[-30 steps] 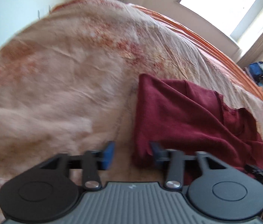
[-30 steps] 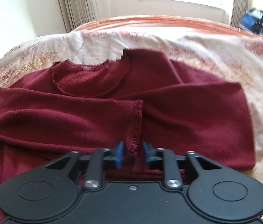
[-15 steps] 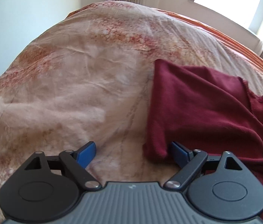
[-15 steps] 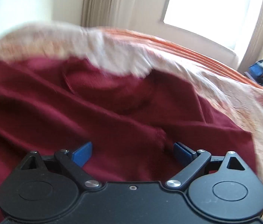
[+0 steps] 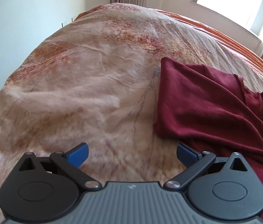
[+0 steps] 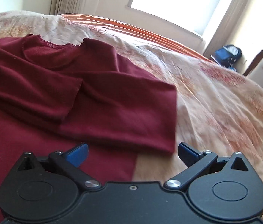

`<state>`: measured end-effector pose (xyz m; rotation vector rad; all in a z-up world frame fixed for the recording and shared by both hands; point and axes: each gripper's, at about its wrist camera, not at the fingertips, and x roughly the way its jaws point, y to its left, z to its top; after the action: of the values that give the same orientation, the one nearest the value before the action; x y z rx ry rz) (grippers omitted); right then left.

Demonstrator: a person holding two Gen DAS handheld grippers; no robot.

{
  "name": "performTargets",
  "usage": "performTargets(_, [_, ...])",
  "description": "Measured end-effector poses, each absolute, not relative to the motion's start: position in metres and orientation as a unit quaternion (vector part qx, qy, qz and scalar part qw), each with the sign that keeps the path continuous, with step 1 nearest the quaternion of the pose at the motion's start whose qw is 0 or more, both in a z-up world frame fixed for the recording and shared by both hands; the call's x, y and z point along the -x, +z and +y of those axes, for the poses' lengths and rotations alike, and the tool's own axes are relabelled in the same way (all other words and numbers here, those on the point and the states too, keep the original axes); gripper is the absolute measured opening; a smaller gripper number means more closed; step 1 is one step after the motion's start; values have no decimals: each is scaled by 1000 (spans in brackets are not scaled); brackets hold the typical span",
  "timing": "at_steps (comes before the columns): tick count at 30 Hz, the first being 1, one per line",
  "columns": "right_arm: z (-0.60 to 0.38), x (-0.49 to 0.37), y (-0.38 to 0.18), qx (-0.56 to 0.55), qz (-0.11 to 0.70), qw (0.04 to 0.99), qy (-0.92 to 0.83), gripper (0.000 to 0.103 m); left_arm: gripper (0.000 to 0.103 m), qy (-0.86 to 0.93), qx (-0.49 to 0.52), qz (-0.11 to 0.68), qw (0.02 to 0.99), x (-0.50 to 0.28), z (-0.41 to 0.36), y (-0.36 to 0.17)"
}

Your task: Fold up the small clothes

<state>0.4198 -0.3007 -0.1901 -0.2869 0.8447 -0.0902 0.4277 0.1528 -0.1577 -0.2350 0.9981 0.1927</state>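
While the maroon shirt [image 6: 97, 97] is lying flat on the floral bedspread [image 5: 79, 85] with both sleeves folded across its chest, both grippers are hovering just above it, jaws having just been opening. The left gripper [image 5: 132, 152] is standing spread wide with nothing between its blue pads, sitting over bare bedspread just beside the shirt's folded edge [image 5: 161, 102]. The right gripper [image 6: 132, 152] is likewise gaping wide and gripping nothing, straddling the shirt's opposite side edge below the folded sleeve. A blue bag [image 6: 228, 54] is sitting beyond the shirt, off the bed.
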Motion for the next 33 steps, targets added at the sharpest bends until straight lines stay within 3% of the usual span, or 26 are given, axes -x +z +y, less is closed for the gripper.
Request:
performTargets(13, [-300,-315,-145,55,447,892,-23,102,102,81,124,497,855,-348,106,-125])
performTargets(25, [-337,-235,-161,-105,567,817,18,102,102,64,69,590,802,-273,87,-164])
performTargets(29, [-348,-213,-167,-146,575,804,35,90,102,51,73,600,795,-255,89,-161])
performTargets(31, [-349,-208,-165,-146,575,804,35,79,95,46,85,603,792,-250,89,-157])
performTargets(33, [-348,-206,-164,-146,573,805,34,66,82,53,85,608,788,-249,88,-154])
